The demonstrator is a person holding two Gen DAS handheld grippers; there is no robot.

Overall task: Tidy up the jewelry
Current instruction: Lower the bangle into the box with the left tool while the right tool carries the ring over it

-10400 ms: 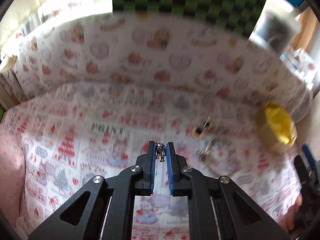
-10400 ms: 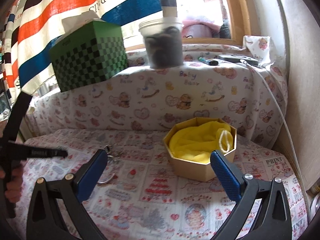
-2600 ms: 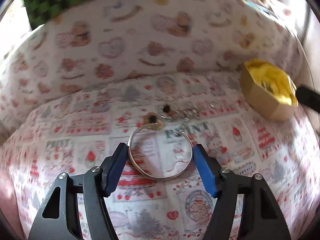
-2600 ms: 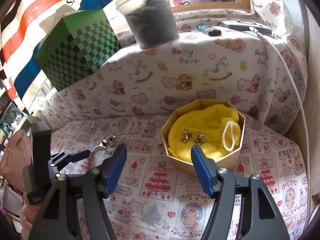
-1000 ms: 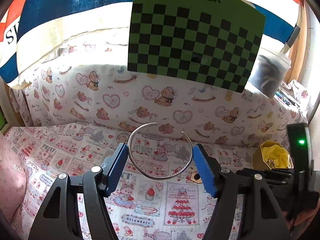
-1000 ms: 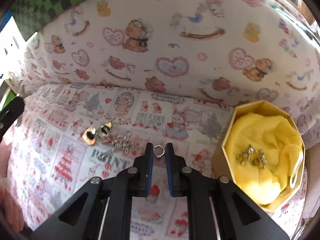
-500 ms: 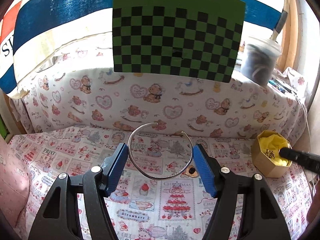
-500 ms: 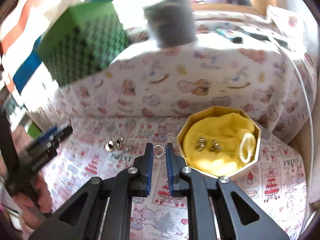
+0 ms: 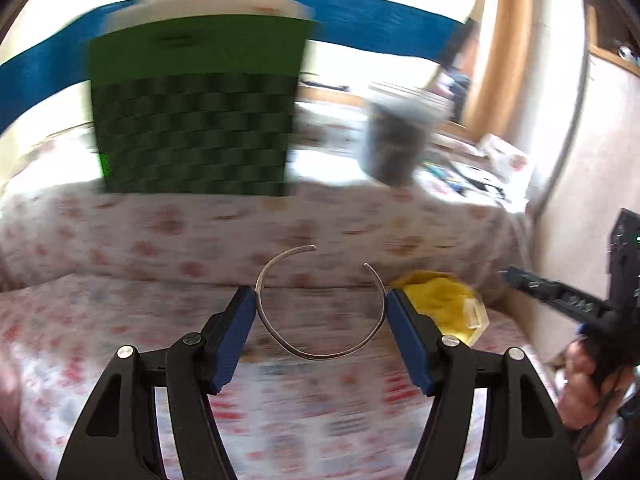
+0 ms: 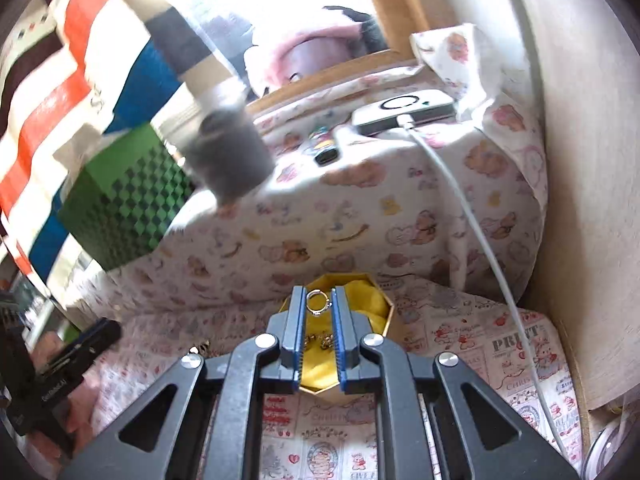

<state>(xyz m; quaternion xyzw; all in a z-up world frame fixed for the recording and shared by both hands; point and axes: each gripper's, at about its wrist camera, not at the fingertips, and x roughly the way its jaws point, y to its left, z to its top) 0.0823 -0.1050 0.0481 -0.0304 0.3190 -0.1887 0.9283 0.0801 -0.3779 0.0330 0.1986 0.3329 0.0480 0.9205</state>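
Left gripper (image 9: 321, 304): jaws wide, clamping an open silver bangle (image 9: 320, 332) in the air. Right gripper (image 10: 319, 305): jaws narrow, pinching a small ring (image 10: 317, 303) above the yellow-lined box (image 10: 386, 322).

box (image 10: 390, 312) before ledge (image 10: 400, 184) | cup (image 10: 230, 160) on ledge, carton (image 10: 124, 208) left

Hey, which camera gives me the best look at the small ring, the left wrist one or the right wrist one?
The right wrist view. There the small ring sits sharp and central, pinched between the right gripper's blue pads, above the yellow-lined box. The left wrist view shows none of it: only the blurred box, the right gripper's side, and the open bangle in the left gripper.
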